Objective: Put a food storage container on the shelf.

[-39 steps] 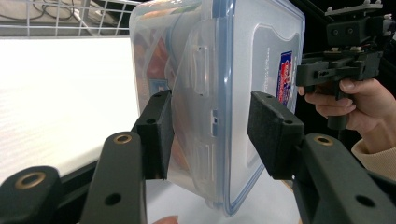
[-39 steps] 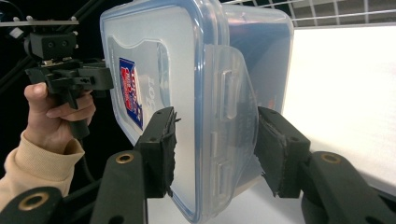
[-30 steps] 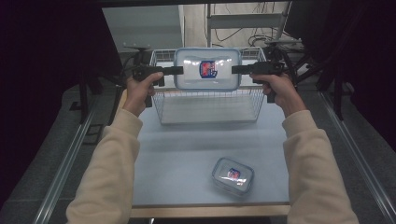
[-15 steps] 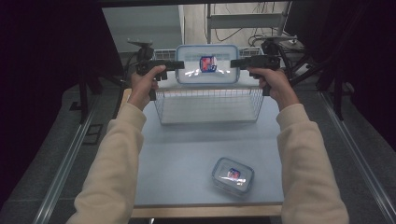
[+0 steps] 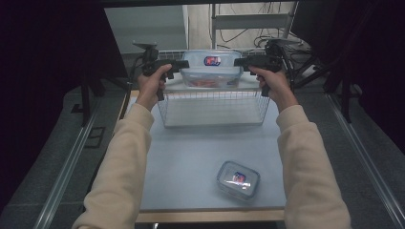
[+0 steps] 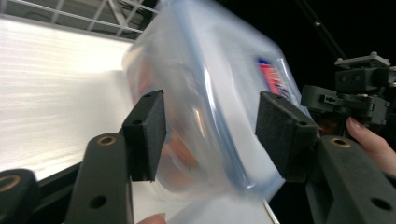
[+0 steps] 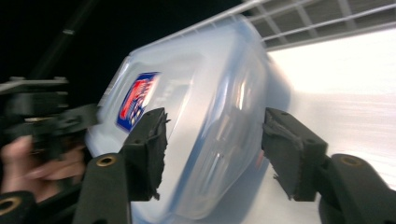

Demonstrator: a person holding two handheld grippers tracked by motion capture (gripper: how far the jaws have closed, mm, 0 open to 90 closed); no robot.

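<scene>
A large clear lidded container (image 5: 211,70) with a red and blue label hangs over the back of the wire basket (image 5: 212,99), red contents showing through its wall. My left gripper (image 5: 184,64) flanks its left end and my right gripper (image 5: 240,61) its right end. Both sets of jaws have just been opening. In the left gripper view the blurred container (image 6: 210,107) lies between the pads of my left gripper (image 6: 210,126) with a gap at one pad. The right gripper view shows the container (image 7: 201,130) likewise loose inside my right gripper (image 7: 215,144).
A small lidded container (image 5: 237,179) with the same label lies near the front right of the pale table (image 5: 191,157). The basket stands at the table's far edge. Metal rails run along both sides, with racks and cables behind.
Both hands have carried the large container farther over the basket and slightly down. Its lid, earlier tilted toward the camera, now lies more level, and both sets of jaws stand wider.
</scene>
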